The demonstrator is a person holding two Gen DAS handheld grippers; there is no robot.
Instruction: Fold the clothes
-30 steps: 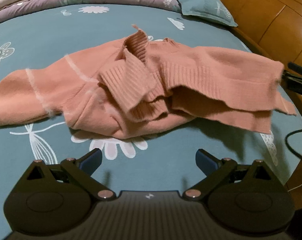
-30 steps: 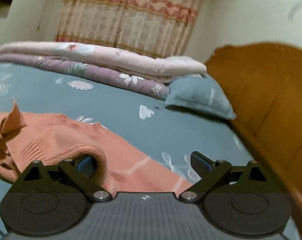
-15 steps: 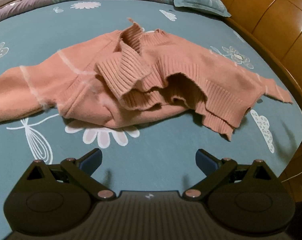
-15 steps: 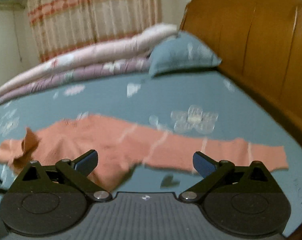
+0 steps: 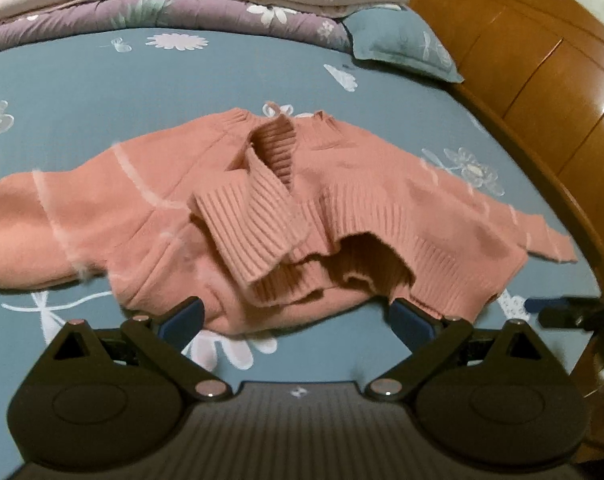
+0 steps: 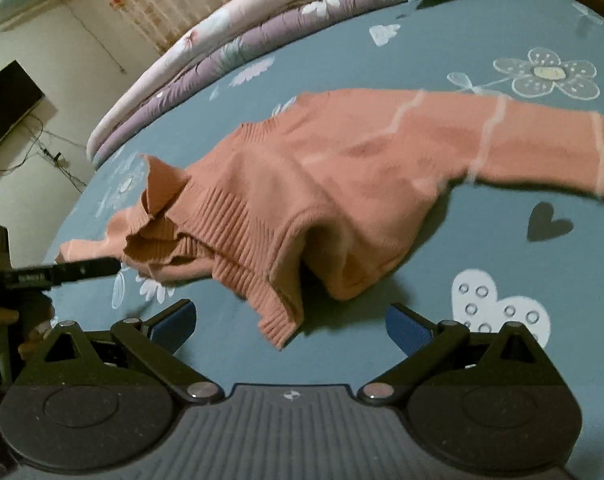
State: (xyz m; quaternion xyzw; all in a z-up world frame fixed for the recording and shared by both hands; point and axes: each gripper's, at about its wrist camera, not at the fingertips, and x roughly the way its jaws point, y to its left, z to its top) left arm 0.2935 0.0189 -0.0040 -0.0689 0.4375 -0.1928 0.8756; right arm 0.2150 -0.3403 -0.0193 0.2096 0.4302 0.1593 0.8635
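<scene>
Now your left gripper [image 5: 296, 316] has its jaws wide apart and holds nothing, at the near ribbed hem of the pink sweater [image 5: 262, 208]. Your right gripper [image 6: 288, 326] is also spread wide and empty, just before the hem corner. The sweater lies crumpled on the blue flowered bedsheet [image 5: 102, 92], sleeves stretched to both sides. Behind it are folded quilts [image 5: 182, 4], a pillow [image 5: 401, 40] and the wooden headboard [image 5: 541, 60]. I can read no writing.
</scene>
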